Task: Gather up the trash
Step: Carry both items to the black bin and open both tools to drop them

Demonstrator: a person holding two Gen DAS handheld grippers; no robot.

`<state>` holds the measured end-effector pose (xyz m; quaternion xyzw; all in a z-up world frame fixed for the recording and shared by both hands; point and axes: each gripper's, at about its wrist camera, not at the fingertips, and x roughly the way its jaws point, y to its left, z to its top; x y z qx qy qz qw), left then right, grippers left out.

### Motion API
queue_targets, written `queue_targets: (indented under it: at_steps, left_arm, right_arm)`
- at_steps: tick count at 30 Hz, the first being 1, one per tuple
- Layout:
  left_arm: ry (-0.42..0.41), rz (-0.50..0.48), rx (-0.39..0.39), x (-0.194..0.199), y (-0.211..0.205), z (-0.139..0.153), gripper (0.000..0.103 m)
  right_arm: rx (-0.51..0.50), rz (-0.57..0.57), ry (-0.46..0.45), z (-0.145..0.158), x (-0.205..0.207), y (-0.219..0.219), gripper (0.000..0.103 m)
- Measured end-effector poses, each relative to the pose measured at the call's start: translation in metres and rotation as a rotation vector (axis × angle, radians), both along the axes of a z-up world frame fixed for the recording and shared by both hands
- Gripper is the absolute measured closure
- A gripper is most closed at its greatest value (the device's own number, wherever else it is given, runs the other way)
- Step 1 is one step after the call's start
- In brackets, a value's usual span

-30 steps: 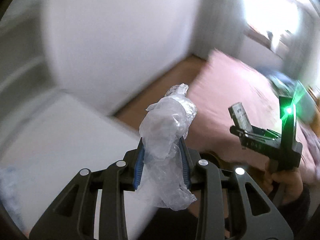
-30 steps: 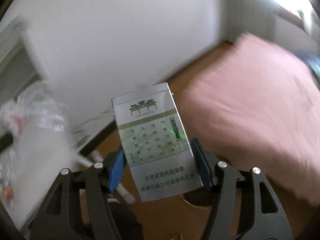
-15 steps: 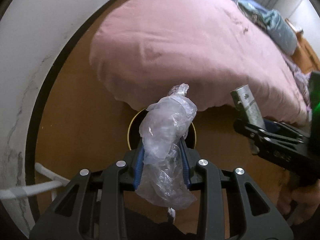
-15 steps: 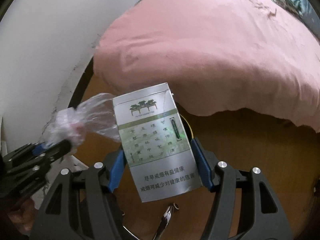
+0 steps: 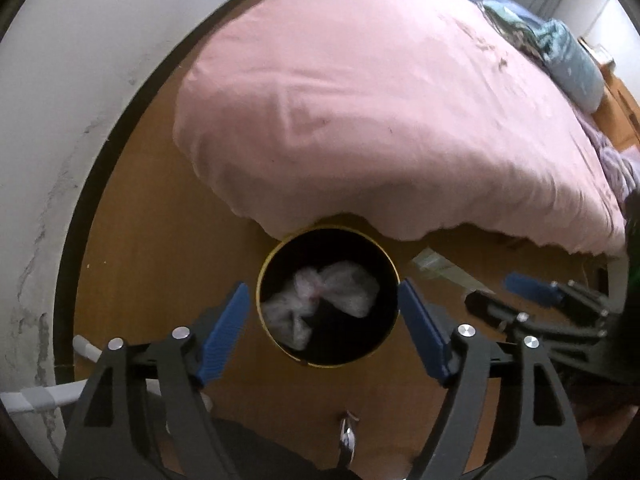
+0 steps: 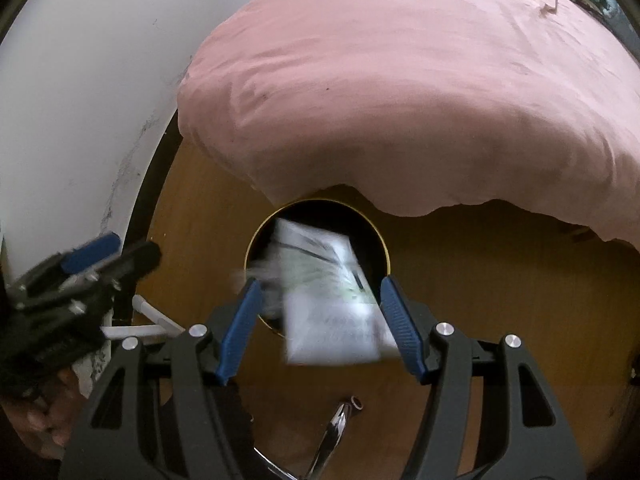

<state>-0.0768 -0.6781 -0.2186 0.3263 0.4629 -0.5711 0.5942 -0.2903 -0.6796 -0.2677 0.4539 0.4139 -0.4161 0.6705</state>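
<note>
A round black bin with a gold rim (image 5: 394,268) stands on the wooden floor at the bed's edge. The crumpled clear plastic bag (image 5: 328,296) lies inside it. My left gripper (image 5: 322,322) is open and empty above the bin. My right gripper (image 6: 318,318) is open above the bin (image 6: 250,246). The silver cigarette box (image 6: 328,300) is blurred between its fingers, loose and falling towards the bin. The right gripper also shows in the left wrist view (image 5: 532,296), and the left gripper shows in the right wrist view (image 6: 92,260).
A bed with a pink cover (image 5: 380,100) overhangs the bin's far side. A white wall (image 5: 60,80) with a dark skirting runs on the left. White cables (image 6: 144,320) lie on the floor by the wall. Wooden floor (image 5: 160,220) surrounds the bin.
Both grippers opened over the bin. The plastic bag dropped from my left gripper into the bin. The cigarette box left my right gripper and is falling.
</note>
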Motion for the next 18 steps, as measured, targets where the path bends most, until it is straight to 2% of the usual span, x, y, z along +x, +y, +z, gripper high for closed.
queue_targets:
  at_steps: [4, 5, 6, 7, 10, 11, 14, 18]
  left_arm:
    - [0.014, 0.062, -0.013, 0.016, 0.009, 0.014, 0.025]
    - [0.017, 0.081, -0.018, 0.021, 0.012, 0.017, 0.025]
    - [0.022, 0.091, -0.020, 0.025, 0.015, 0.020, 0.025]
    - [0.024, 0.097, -0.021, 0.027, 0.018, 0.023, 0.025]
    - [0.052, 0.129, -0.039, 0.036, 0.031, 0.038, 0.024]
    - [0.061, 0.135, -0.046, 0.037, 0.037, 0.044, 0.021]
    - [0.073, 0.156, -0.096, 0.042, 0.061, 0.074, 0.010]
    - [0.032, 0.176, -0.192, 0.048, 0.117, 0.132, 0.007]
  right_arm:
    - [-0.016, 0.036, 0.005, 0.000, 0.013, 0.001, 0.039]
    - [-0.014, 0.045, 0.007, 0.001, 0.016, 0.000, 0.035]
    - [-0.014, 0.046, 0.011, 0.001, 0.018, 0.000, 0.026]
    - [-0.022, 0.048, 0.011, 0.003, 0.019, 0.001, 0.022]
    - [-0.058, 0.046, 0.017, 0.011, 0.017, 0.003, 0.014]
    - [-0.067, 0.045, 0.017, 0.013, 0.018, 0.004, 0.013]
    - [-0.092, 0.046, 0.019, 0.021, 0.022, 0.008, 0.010]
    - [-0.175, 0.072, 0.047, 0.044, 0.043, 0.023, 0.009]
